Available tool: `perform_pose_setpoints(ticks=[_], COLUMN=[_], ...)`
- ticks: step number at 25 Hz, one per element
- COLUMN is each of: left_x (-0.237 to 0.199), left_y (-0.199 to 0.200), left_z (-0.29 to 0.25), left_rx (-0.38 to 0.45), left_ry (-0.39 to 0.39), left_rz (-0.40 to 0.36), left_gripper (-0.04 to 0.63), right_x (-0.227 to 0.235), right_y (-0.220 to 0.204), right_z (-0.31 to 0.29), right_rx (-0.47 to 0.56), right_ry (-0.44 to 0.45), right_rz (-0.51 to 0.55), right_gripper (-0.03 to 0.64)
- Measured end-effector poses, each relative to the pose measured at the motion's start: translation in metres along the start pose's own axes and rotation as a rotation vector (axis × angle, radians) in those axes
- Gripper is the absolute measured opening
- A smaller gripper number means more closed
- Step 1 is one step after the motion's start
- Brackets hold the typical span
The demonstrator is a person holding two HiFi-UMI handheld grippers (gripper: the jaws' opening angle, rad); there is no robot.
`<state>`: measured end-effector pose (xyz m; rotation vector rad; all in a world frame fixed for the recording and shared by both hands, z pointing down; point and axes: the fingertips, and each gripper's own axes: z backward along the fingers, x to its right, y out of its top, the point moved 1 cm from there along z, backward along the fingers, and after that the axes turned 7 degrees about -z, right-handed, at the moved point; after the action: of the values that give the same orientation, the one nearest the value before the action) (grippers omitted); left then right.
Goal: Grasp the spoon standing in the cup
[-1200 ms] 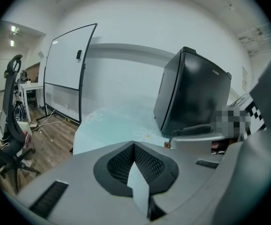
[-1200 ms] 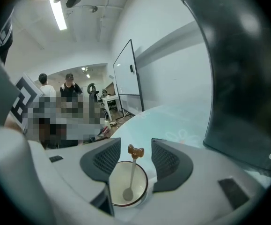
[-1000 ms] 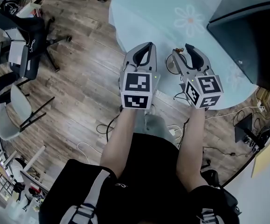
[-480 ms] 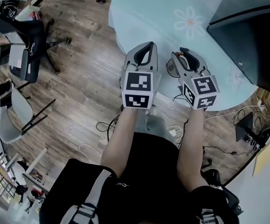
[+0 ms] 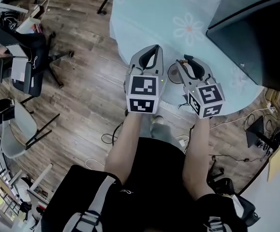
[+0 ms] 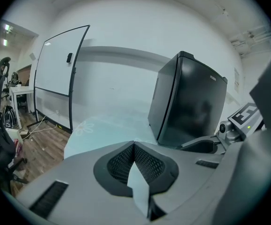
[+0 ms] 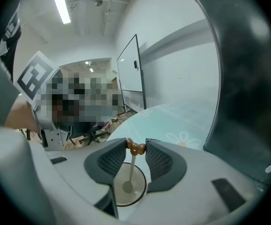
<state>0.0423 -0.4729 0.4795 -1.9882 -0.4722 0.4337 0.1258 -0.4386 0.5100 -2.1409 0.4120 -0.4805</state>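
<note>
Blue table [image 5: 144,13], right hand-held gripper [image 7: 136,146] clamping spoon [image 7: 132,168], cup [image 7: 121,198] half hidden, left hand-held gripper [image 6: 134,144] closed

Floor [image 5: 81,95]: grey-brown wood planks, loose cables [image 5: 108,137] lying on it. Round table [image 5: 149,18] with pale blue daisy-print cover; black cabinet [image 5: 256,37] stands on it. 1 black office chair [image 5: 33,57], 1 grey chair [image 5: 19,129]. White walls [image 6: 126,32], whiteboard [image 6: 55,78], ceiling tube light [image 7: 60,6] lit.

The table [image 5: 140,13] is covered in pale teal, printed with white daisies [image 5: 188,27] (orange at the centres). The spoon [image 7: 135,148] is topped in glossy brown; the cup [image 7: 136,191] is coloured cream inside and dark-rimmed. The left gripper [image 5: 154,48] and right gripper [image 5: 182,61] are finished in grey, with black-and-white square markers.
</note>
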Motion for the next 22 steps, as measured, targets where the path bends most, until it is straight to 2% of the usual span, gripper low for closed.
perform_pose_setpoints(ticks=[22], left_x=[0.021], left_y=[0.091], left_z=[0.011], left_rx=[0.185], left_ry=[-0.065], left_rz=[-0.108], left_gripper=[0.005], right_x=[0.0], right_y=[0.1], right_z=[0.056], right_rx=[0.267], right_ry=[-0.035], right_rz=[0.056], right_gripper=[0.135])
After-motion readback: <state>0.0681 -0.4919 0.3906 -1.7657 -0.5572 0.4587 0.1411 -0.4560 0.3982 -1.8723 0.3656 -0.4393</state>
